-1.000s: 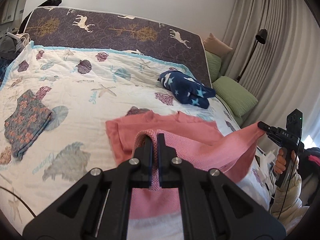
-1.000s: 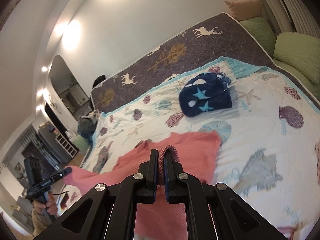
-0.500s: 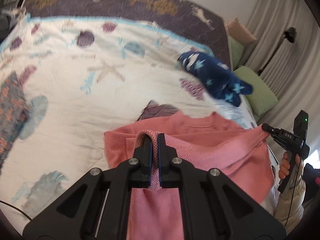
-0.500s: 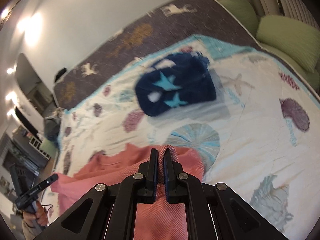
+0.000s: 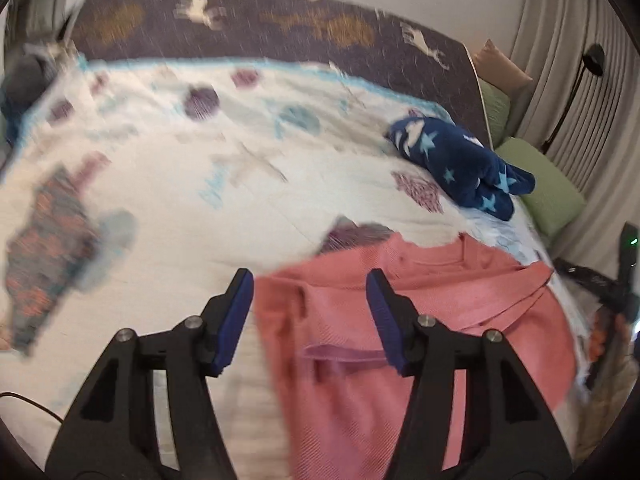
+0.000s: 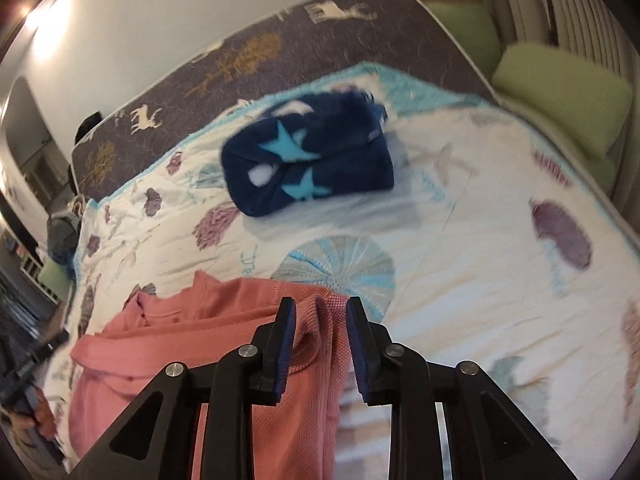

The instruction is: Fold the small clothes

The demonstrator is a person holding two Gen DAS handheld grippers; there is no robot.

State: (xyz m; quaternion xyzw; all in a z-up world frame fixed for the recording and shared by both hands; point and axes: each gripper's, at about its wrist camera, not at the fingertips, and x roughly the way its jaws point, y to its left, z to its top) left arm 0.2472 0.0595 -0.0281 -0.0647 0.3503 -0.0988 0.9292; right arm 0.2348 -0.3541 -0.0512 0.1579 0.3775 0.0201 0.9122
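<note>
A pink knit garment lies folded over on the seashell-print quilt near the bed's front edge; it also shows in the right wrist view. My left gripper is open and empty, its jaws wide apart above the garment's left edge. My right gripper is open, with a raised fold of the pink cloth standing loose between the blue pads. The right gripper also shows at the far right of the left wrist view.
A folded navy star-print fleece lies on the quilt at the back right; it also shows in the right wrist view. A floral garment lies at the left. Green pillows and curtains are to the right of the bed.
Both grippers have opened and let go of the pink garment. Its lifted edge has dropped onto the lower half, and both grippers have pulled back slightly.
</note>
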